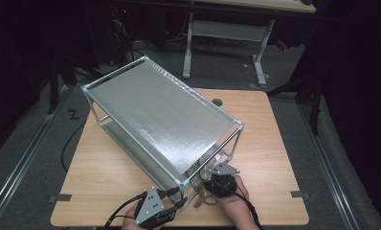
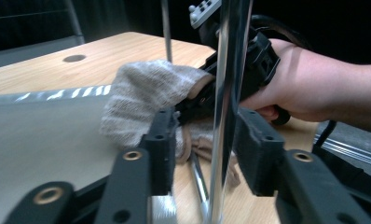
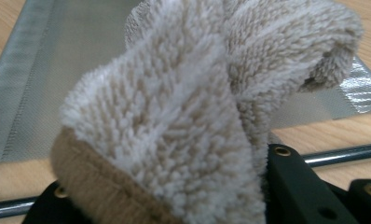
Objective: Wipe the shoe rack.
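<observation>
My left gripper (image 2: 200,154) has its fingers spread around the rack's upright chrome post (image 2: 225,93), not pressing it. My right gripper (image 1: 216,184) pinches the beige towel (image 3: 197,107) just beyond, at the rack's (image 1: 164,115) near corner on the surface (image 1: 270,143).

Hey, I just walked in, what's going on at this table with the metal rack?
A person is working on a two-tier metal shelf rack standing on a wooden table. The right gripper is shut on a beige terry cloth, held at the rack's near corner. The left gripper has the rack's shiny corner post between its fingers, with gaps showing on both sides, so it isn't clamped yet.
</observation>
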